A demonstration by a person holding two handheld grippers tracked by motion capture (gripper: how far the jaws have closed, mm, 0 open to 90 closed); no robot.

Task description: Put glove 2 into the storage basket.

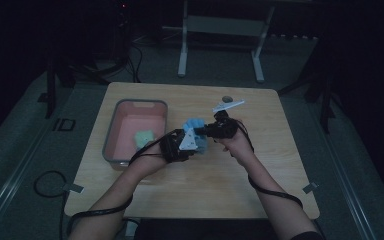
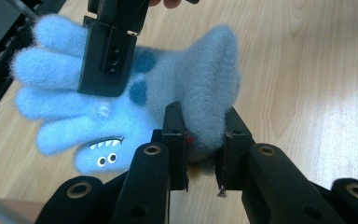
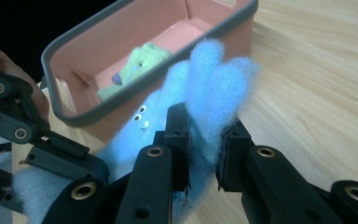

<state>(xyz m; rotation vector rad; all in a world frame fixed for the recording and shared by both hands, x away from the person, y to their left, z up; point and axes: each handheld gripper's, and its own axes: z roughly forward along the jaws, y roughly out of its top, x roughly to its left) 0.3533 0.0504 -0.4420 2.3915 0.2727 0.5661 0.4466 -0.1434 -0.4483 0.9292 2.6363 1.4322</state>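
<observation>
Wooden table (image 1: 215,190): a bin (image 1: 111,131) is placed at its 9 o'clock side, with a small plush toy (image 1: 143,137) lying inside. A fuzzy monster glove (image 1: 196,131) is held above the centre, at 3 o'clock of the bin, between the left gripper (image 1: 190,145) at its 7 o'clock and the right gripper (image 1: 206,131) at its 3 o'clock.

Room dim, far part almost black. Light wood table (image 1: 190,185) with rounded corners stands on grey carpet floor (image 1: 360,165). Beyond the far edge, a white metal stand frame (image 1: 182,55) with two legs. Dark stand legs (image 1: 50,85) at far left and more dark legs (image 1: 325,100) at far right. Black cables (image 1: 135,60) trail on the floor at far left. Pale tape marks (image 1: 72,188) sit by the table's near corners.
</observation>
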